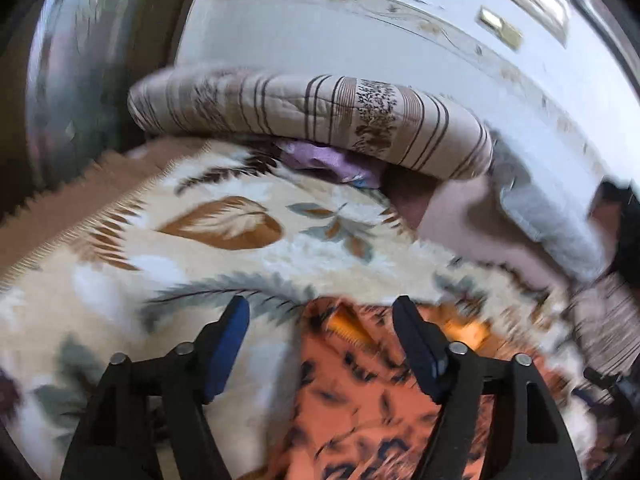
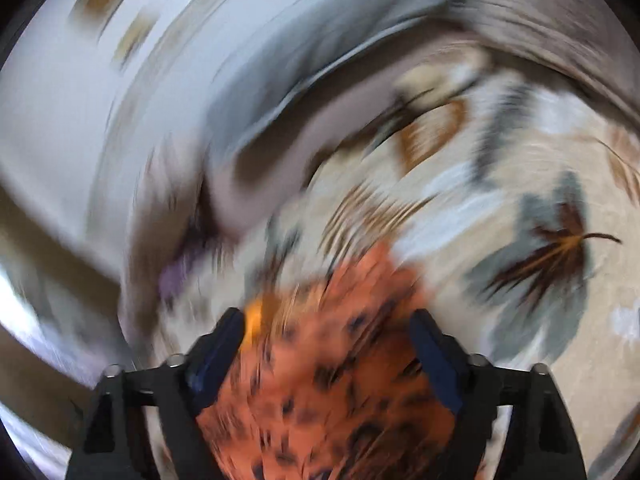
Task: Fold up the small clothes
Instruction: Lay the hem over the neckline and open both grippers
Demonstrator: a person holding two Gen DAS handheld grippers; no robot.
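An orange garment with dark spots [image 1: 360, 400] lies on a cream blanket printed with leaves [image 1: 200, 272]. My left gripper [image 1: 320, 316] stands open above the garment's near-left edge, its blue pads apart and clear of the cloth. In the badly blurred right wrist view the same orange garment [image 2: 328, 380] fills the space between the wide-spread jaws of my right gripper [image 2: 326, 318], which is open. I cannot see the pads pressing on the cloth. The garment's outline and folds are too smeared to read.
A rolled striped quilt [image 1: 320, 112] lies across the far side of the blanket, with a purple cloth [image 1: 320, 160] tucked under it. A pale pink and grey cloth [image 1: 460, 216] sits at the right. A white panel [image 1: 360, 32] rises behind. The leaf blanket [image 2: 520, 160] spreads to the right.
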